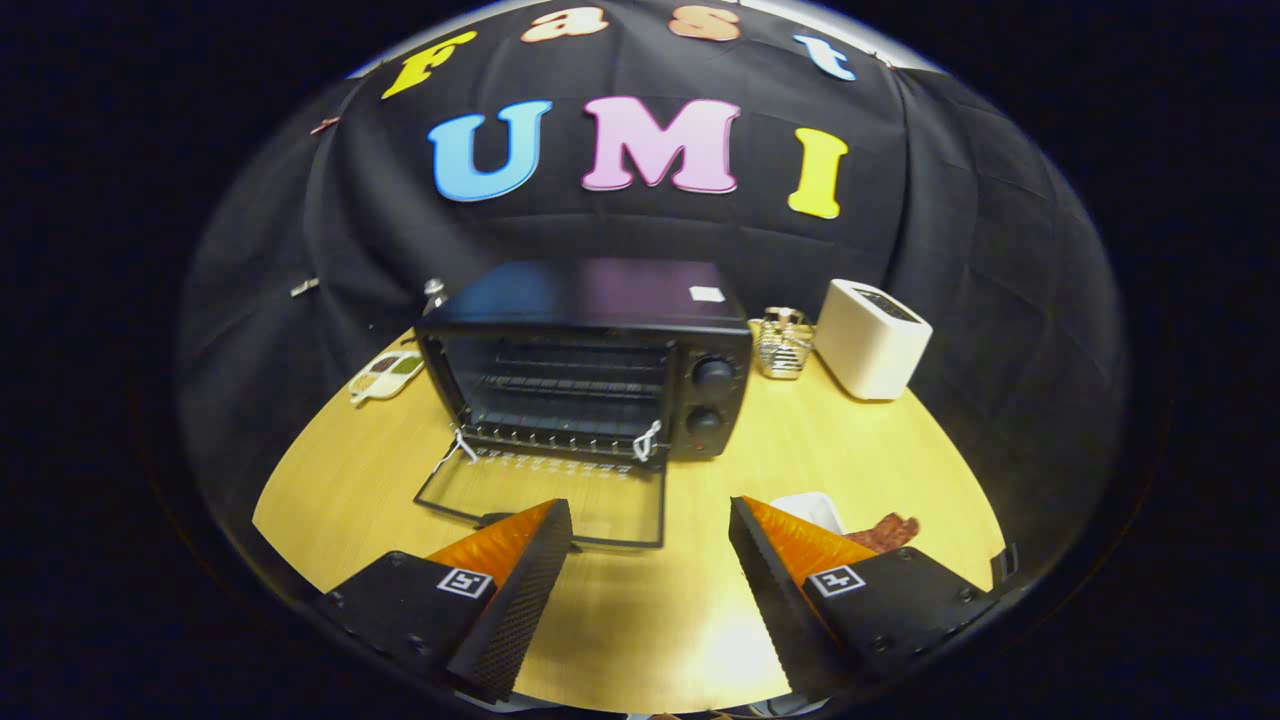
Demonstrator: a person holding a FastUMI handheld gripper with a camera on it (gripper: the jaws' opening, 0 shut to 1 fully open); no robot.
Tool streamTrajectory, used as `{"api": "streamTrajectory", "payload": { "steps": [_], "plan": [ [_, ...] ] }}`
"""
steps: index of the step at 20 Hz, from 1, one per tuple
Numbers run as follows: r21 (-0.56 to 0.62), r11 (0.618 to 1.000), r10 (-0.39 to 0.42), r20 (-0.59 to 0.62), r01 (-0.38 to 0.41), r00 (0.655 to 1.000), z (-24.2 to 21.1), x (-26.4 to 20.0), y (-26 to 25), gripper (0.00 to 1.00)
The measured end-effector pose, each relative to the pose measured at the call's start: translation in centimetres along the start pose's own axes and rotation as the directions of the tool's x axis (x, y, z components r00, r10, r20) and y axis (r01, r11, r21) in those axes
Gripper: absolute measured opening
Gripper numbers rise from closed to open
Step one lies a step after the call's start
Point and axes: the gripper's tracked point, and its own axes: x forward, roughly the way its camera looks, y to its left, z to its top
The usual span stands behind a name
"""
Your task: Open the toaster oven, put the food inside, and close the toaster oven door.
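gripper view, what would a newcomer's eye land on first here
First the black toaster oven at the middle of the wooden table, its glass door dropped flat toward the open gripper, whose fingers hold nothing. Then the white toaster to the oven's right, and the reddish food on a white plate just beyond the right finger.

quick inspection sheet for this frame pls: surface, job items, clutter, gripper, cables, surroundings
Surface: wooden table, bare between the fingers.
Job's things: toaster oven, its door folded down open just ahead of the fingers, rack bare; food beside a white dish behind the right finger.
Clutter: white toaster, wire holder, small tray.
Gripper: gripper open, holding nothing.
Cables: nothing seen.
Surroundings: black cloth wall.
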Motion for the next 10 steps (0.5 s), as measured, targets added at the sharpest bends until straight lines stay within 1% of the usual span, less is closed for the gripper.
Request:
{"api": "streamTrajectory", "payload": {
  "steps": [2, 4, 8, 10],
  "plan": [
    [0.005, 1.000, -0.026, 0.011, 0.026, 1.000, 1.2, 0.0, -3.4, 0.98],
    [0.016, 0.999, -0.031, 0.004, 0.031, 0.999, 1.5, 0.2, -6.4, 0.98],
    [0.080, 0.996, -0.023, -0.055, 0.027, 0.998, -0.1, 0.8, -11.7, 0.98],
    [0.113, 0.994, 0.003, -0.096, 0.008, 0.995, -1.5, 1.1, -13.7, 0.98]
  ]
}}
